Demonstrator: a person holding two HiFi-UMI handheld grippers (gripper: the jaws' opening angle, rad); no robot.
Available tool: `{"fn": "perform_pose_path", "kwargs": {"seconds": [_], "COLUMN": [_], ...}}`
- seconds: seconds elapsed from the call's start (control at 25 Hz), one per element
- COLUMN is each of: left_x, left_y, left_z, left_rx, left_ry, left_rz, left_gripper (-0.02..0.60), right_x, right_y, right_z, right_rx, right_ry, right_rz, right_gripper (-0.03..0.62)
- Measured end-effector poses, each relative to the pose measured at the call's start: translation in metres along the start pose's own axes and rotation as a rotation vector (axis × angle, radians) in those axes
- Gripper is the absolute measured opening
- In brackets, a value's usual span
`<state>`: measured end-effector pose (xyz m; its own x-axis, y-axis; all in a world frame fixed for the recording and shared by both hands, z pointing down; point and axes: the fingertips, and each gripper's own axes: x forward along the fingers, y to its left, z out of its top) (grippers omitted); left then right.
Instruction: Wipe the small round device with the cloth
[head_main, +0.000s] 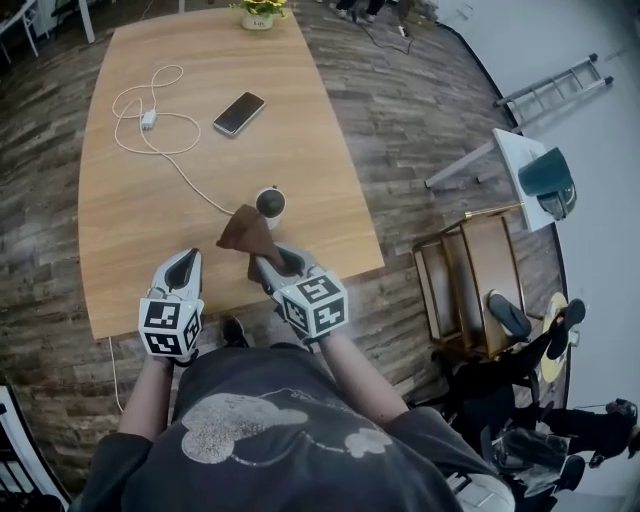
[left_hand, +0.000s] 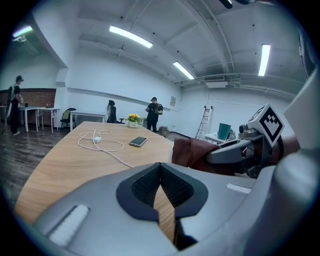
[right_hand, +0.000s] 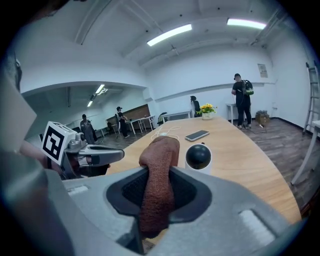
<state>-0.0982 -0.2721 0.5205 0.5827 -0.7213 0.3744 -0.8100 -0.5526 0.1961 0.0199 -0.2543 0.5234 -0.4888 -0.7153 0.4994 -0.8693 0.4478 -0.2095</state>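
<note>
The wooden table (head_main: 200, 140) ran away from the person, lengthwise, with a phone (head_main: 239, 113) and a looped white charging cable (head_main: 150, 125) lying well beyond the work.

Both tools sat at the near edge. The right gripper (head_main: 280, 262) had its jaws clamped on a brown cloth (head_main: 245, 232). The cloth's long axis ran forward along the jaws, and its free end stood up past the tips. The left gripper (head_main: 183, 268) rested beside it, off to the left. Its jaws were drawn together at the tips with nothing between them (only a thin wedge of tabletop showed behind them).

The small round device (head_main: 269, 203), a white body with a dark domed front, stood on the table straight ahead of the right gripper and slightly to its right. It was just beyond the cloth's free end, but no view settled whether cloth and device touched. The right gripper was clearly the nearer of the two, so I judged a short push forward and a little rightward would bring the cloth onto the dome.

No brand or label could be read on the device or phone. The only printed patterns were the square markers on the gripper cubes.
</note>
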Motion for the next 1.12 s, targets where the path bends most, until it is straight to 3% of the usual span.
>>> {"fn": "perform_pose_path", "kwargs": {"seconds": [0.28,0.6,0.84,1.12], "left_x": [-0.011,-0.07,-0.137,-0.203], "left_y": [-0.043,-0.132,-0.18,-0.181], "left_z": [-0.006,-0.009,-0.034,-0.056], "left_rx": [0.027,0.052,0.06,0.066], "left_ry": [-0.015,-0.068,-0.081,-0.053], "left_rz": [-0.028,-0.049,0.004,0.08], "left_gripper": [0.018,0.018,0.018,0.018], "right_x": [-0.058,-0.148,-0.198,-0.212], "right_y": [-0.001,0.011,0.025,0.052], "right_z": [-0.01,-0.07,-0.114,-0.137], "right_rx": [0.015,0.057,0.067,0.092], "right_ry": [-0.078,-0.067,-0.06,-0.061], "right_rz": [-0.022,-0.03,0.003,0.033], "right_gripper": [0.08,0.08,0.08,0.08]}}
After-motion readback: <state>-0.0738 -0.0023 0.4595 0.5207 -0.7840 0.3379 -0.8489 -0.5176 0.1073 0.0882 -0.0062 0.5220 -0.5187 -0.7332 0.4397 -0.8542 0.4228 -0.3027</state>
